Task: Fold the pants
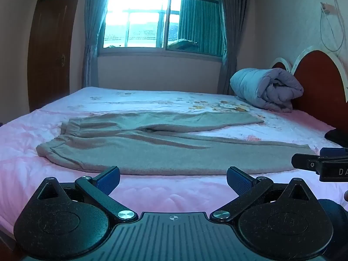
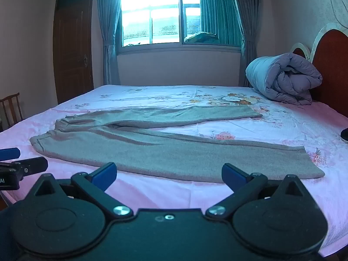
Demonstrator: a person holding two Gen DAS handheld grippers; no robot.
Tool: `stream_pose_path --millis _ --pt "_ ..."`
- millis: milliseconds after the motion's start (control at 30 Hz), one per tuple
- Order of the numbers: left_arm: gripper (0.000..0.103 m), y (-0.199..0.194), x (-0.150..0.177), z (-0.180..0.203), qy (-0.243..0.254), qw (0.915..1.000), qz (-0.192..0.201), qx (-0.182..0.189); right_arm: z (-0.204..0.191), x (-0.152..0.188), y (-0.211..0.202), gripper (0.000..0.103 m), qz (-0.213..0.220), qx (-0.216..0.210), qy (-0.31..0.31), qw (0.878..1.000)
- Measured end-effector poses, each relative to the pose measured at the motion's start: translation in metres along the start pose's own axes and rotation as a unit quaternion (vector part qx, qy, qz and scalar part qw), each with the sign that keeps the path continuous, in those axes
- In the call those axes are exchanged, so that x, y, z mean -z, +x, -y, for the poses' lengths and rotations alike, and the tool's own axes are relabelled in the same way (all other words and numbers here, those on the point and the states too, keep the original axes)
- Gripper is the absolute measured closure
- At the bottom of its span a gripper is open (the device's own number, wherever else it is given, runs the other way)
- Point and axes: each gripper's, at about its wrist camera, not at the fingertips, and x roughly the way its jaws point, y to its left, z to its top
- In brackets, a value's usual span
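Grey-beige pants (image 1: 152,150) lie spread flat on the pink bed (image 1: 152,193), waistband at the left, both legs running right, the far leg angled away. They also show in the right wrist view (image 2: 165,152). My left gripper (image 1: 173,180) is open and empty, just short of the near leg's front edge. My right gripper (image 2: 169,175) is open and empty, also at the near leg's front edge. The right gripper shows at the right edge of the left wrist view (image 1: 322,163); the left gripper shows at the left edge of the right wrist view (image 2: 21,163).
A rolled lilac quilt (image 2: 285,78) lies at the head of the bed by the red headboard (image 2: 330,69). A dark object (image 1: 337,137) sits at the bed's right edge. A wooden chair (image 2: 10,108) stands left of the bed. A window and a door are behind.
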Motion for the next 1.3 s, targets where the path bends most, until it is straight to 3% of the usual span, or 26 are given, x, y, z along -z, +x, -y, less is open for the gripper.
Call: stream_pose_path --millis 400,1300 --pt "0.0 0.004 0.002 -0.012 0.002 1.0 -0.002 0.0 0.001 0.001 0.001 0.006 -0.001 0.0 0.001 1.0" --pt "0.0 0.003 0.0 -0.001 0.006 1.0 -0.006 -0.004 0.002 0.002 0.001 0.006 -0.003 0.0 0.0 1.0"
